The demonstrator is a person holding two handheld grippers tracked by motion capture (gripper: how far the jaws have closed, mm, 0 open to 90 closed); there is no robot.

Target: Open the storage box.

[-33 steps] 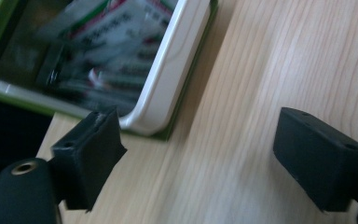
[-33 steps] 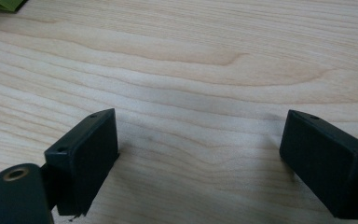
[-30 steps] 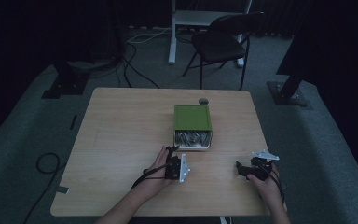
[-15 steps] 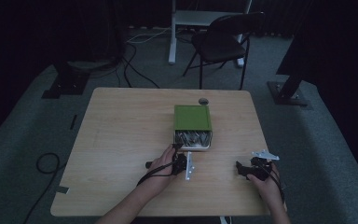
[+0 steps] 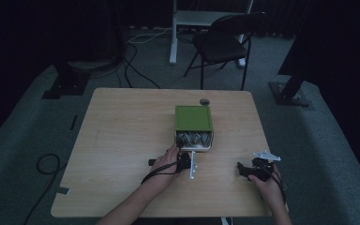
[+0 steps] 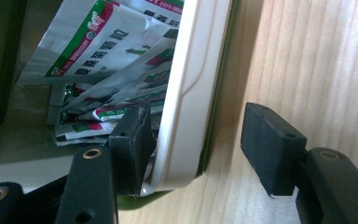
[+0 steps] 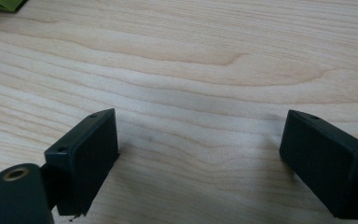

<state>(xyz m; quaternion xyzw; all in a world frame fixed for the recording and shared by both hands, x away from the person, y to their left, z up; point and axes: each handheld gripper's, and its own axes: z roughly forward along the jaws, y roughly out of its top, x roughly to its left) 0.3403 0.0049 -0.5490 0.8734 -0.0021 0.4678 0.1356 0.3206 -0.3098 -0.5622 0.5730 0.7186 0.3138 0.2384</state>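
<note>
We are holding the left hand-held gripper wide open, its jaws straddling the white rim of the green sachet box. One jaw is sitting inside beside the sachets, the other outside over the counter.

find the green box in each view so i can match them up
High view: green box at table centre, open end toward the person.
Left gripper view: its cream rim runs between the open jaws.
Right gripper view: a green corner top left.
Shared landmark: the wooden tabletop.

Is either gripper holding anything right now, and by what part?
Nothing held. The left gripper straddles the box's white rim, jaws open; the right gripper is open over the table.
</note>
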